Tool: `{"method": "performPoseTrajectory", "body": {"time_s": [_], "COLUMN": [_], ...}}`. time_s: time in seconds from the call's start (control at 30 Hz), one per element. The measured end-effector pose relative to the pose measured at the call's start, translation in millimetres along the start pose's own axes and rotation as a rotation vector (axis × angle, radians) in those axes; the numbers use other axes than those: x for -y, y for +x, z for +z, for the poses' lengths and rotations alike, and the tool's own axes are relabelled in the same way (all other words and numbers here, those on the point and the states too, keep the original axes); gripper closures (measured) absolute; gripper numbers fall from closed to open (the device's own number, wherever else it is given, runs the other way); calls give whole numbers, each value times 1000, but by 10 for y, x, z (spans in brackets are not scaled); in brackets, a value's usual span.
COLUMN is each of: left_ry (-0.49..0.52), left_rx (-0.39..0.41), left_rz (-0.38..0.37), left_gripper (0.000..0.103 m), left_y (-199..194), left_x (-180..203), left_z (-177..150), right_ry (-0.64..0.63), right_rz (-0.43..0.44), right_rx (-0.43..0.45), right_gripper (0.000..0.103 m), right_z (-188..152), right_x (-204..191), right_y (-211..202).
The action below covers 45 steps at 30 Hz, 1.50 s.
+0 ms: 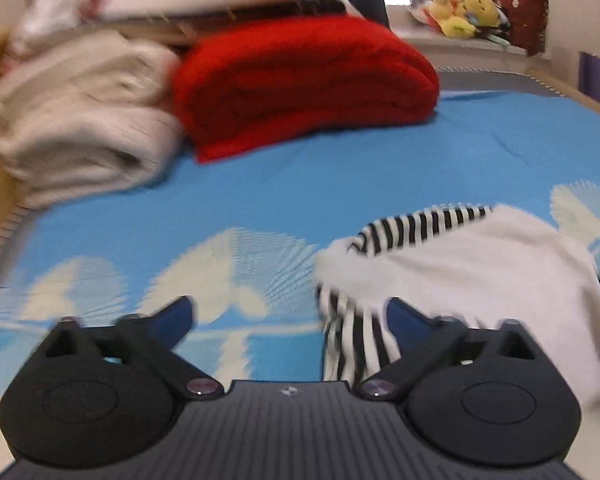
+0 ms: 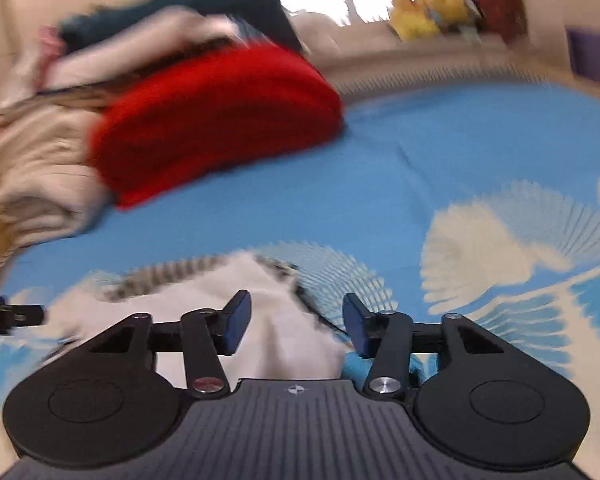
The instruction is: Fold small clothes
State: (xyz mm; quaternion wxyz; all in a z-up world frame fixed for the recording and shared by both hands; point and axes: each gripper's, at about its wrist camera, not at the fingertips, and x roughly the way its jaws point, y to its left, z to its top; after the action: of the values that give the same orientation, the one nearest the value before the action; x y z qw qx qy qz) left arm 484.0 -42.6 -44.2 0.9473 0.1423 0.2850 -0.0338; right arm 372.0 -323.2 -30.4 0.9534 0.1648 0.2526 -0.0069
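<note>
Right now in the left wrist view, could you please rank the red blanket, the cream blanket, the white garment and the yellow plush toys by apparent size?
1. Red blanket
2-3. Cream blanket and white garment: alike; the garment lies nearer.
4. Yellow plush toys, far away.

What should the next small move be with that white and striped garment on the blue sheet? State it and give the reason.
Probably close the right gripper on the white garment: its fingers stand open with the cloth bunched between them. The left gripper is also open, with only the striped sleeve by its right finger, so nothing is held yet. The blur makes the exact contact hard to judge.
</note>
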Motion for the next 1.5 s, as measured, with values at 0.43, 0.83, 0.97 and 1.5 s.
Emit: {"method": "performPoseTrajectory", "body": {"time_s": [0.43,0.83,0.97,1.5], "left_ry": [-173,-186,-205,-171], "left_rx": [-32,-46,-67,-33], "left_rz": [-61,-95,-78,-40], "left_gripper": [0,0,0,0], "left_y": [-1674,-1408,-1319,-1404], "left_x": [307,493,479,472], "left_z": [-1535,-1450,-1422,-1430], "right_ry": [51,-186,-161,-77], "right_rz": [-147,-178,-169,-161], "right_rx": [12,-5,-32,-140], "right_gripper": [1,2,2,2], "right_z": [-1105,-1451,-1406,-1449], "right_x": [-634,-757,-747,-696], "right_y": [-2167,-1713,-1600,-1402]}}
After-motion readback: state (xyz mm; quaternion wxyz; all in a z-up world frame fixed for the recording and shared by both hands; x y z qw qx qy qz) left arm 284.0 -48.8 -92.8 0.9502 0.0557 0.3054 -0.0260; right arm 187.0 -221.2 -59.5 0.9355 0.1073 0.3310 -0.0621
